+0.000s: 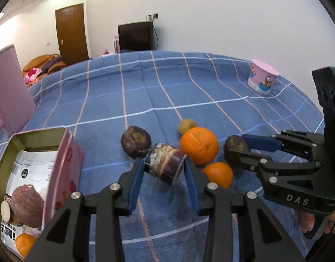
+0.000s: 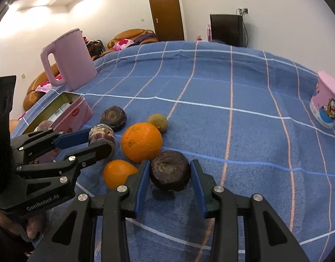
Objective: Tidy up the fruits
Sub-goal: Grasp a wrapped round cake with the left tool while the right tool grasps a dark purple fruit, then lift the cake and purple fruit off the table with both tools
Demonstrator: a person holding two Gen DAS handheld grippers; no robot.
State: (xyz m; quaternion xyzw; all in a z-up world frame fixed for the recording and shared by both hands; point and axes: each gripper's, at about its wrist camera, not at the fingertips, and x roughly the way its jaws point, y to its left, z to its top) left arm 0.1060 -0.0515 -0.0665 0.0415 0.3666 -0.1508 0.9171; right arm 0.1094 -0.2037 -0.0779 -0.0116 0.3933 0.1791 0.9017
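My left gripper (image 1: pixel 165 166) is shut on a purple sugarcane piece (image 1: pixel 164 166) and holds it just above the blue cloth; it also shows in the right wrist view (image 2: pixel 102 138). My right gripper (image 2: pixel 170 174) is shut on a dark passion fruit (image 2: pixel 170 173), seen in the left wrist view (image 1: pixel 236 146) too. Between them lie a large orange (image 1: pixel 199 145), a small orange (image 1: pixel 218 173), a second passion fruit (image 1: pixel 135 142) and a small brown fruit (image 1: pixel 186 125). An open pink tin (image 1: pixel 58 159) at the left holds a sweet potato (image 1: pixel 26 205) and an orange (image 1: pixel 24 243).
A pink kettle (image 2: pixel 69 59) stands behind the tin at the table's left edge. A pink cartoon cup (image 2: pixel 325 101) stands at the far right. The blue checked cloth (image 2: pixel 233 87) covers the table. A sofa, door and black screen are beyond.
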